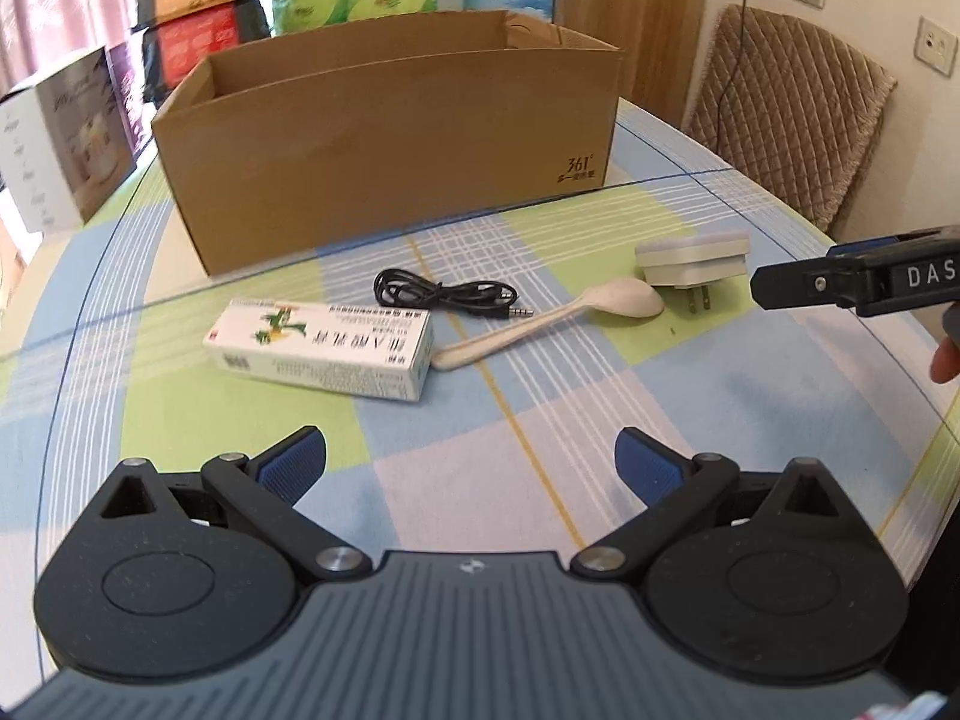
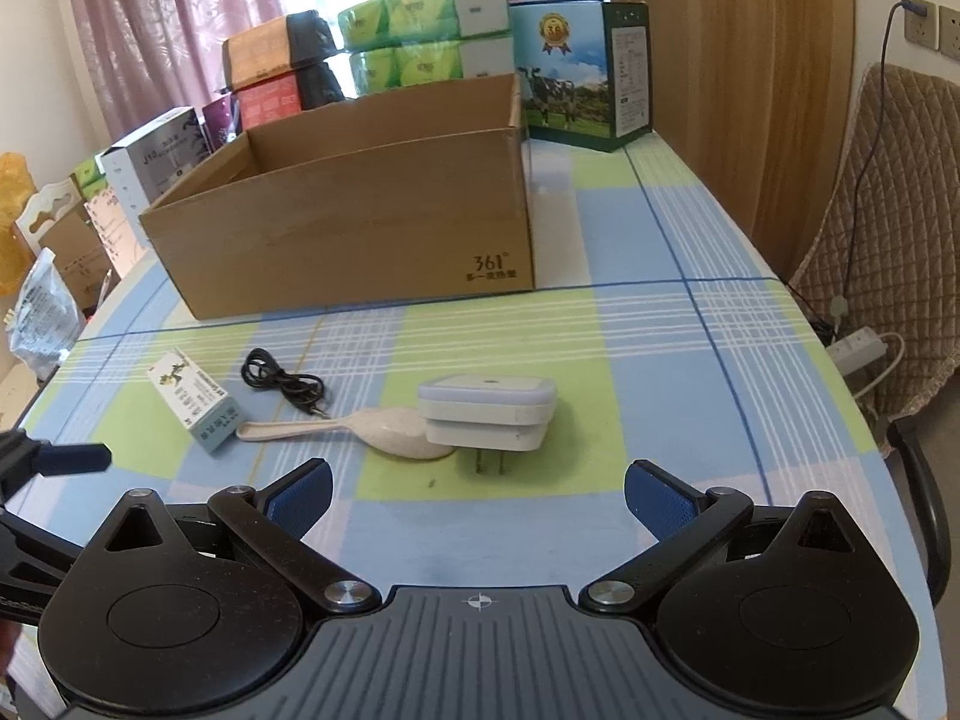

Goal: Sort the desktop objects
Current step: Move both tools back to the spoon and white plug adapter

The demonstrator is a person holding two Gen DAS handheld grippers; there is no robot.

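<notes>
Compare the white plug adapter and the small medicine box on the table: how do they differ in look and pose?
The plug adapter is plain white with rounded corners and two metal prongs; the medicine box is a long, sharp-edged carton with green print and text. The adapter touches the bowl of the spoon; the box lies by the spoon's handle end. The adapter sits nearer the right gripper, the box nearer the left gripper. Both rest on the tablecloth, outside the cardboard box.

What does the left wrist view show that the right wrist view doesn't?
Only left wrist: the cable's jack plug end clear of the spoon, and the right gripper's side.

Only right wrist: the cow-printed carton behind the cardboard box, and a power strip off the table.

Both: medicine box, black cable, spoon, white plug adapter.
</notes>
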